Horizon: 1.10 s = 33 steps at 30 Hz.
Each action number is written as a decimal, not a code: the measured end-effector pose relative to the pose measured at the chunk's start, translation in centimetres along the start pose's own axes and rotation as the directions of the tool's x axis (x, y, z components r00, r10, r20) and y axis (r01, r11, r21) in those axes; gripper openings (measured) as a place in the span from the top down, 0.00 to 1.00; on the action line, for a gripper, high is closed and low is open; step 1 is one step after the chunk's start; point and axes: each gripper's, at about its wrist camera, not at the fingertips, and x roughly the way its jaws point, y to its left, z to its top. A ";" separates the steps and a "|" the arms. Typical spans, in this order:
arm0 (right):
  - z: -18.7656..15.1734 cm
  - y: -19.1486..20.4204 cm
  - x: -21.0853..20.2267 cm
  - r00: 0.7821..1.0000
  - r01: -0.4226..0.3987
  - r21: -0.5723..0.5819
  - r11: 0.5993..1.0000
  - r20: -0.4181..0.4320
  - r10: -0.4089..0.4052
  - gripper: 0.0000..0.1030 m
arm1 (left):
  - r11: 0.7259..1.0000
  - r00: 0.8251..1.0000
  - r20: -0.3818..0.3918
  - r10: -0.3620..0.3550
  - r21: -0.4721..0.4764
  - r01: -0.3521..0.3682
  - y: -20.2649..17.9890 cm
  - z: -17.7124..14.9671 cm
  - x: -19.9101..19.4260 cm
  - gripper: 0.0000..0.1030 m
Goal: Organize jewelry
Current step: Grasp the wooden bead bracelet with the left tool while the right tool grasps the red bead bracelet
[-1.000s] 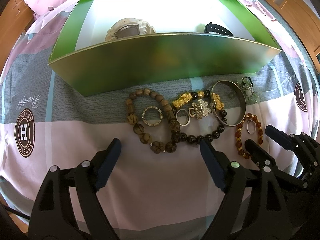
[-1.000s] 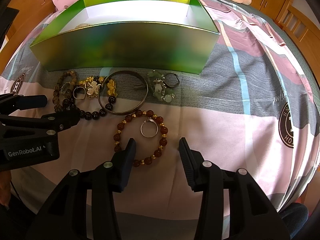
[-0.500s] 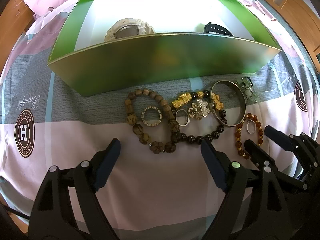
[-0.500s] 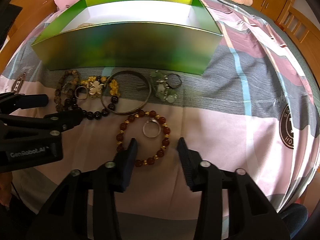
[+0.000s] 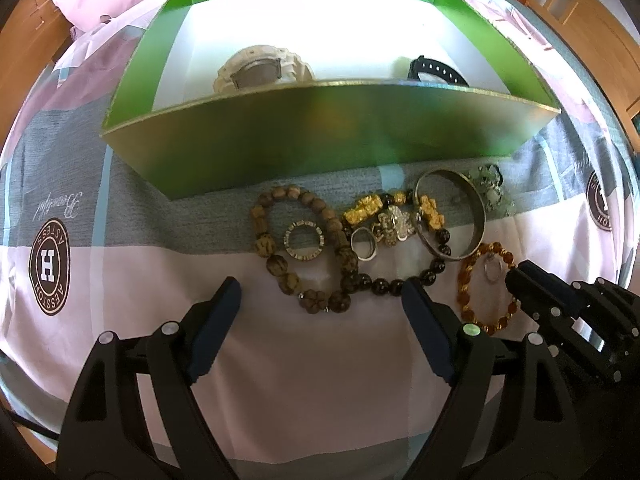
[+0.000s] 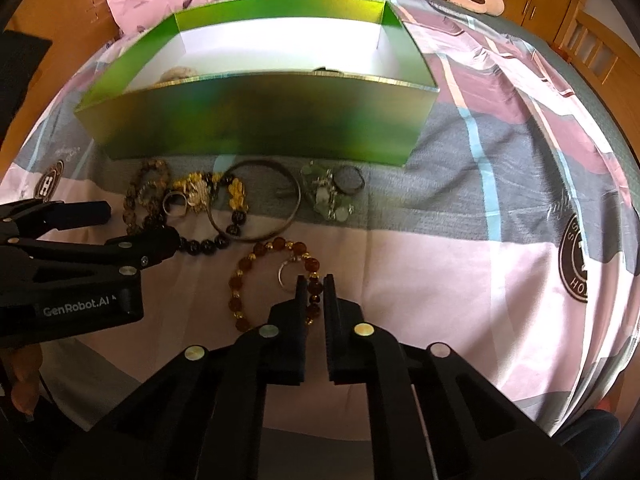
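Low in the left wrist frame, the left gripper (image 5: 320, 300) gaped wide below the brown bead bracelet (image 5: 304, 248) on the bed (image 5: 280, 380). At the right wrist view's centre, the right gripper (image 6: 314, 286) pinched the amber bracelet (image 6: 240, 280) below the green box (image 6: 260, 120).

Left gripper (image 5: 320, 300): matte black plastic body, two broad angular arms tapering forward. Fingers (image 5: 218, 320) faced with dark navy-blue pads, flat and rectangular. Round silver-white rivets or screw heads on each arm, one pair per side; the one on the right arm looks faintly green.

Seen from the right wrist view, the left gripper (image 6: 108, 224) carries white "GenRobot.AI" lettering on its black side block, plus small silver screw heads along the finger.

Right gripper (image 6: 315, 284): same black build, fingers (image 6: 334, 312) with ribbed inner faces. Four pale brass-toned round fasteners across the arms.

Bit of bare skin at lower left edge, right wrist view.
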 end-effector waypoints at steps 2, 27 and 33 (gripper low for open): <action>0.1 -0.2 -0.2 1.000 0.002 -0.001 1.000 0.007 -0.002 0.92 | 1.000 1.000 0.008 0.002 -0.006 -0.002 0.3 0.1 -0.1 0.20; 0.1 -1.4 -0.2 1.000 0.005 0.037 0.999 -0.001 -0.005 0.92 | 0.959 0.982 0.087 -0.168 -0.216 0.183 7.4 1.1 -2.6 0.87; 0.0 -1.4 -0.1 1.000 0.001 0.038 0.999 -0.003 -0.001 0.92 | 0.966 0.987 0.050 -0.150 -0.204 0.157 6.8 1.1 -1.5 0.67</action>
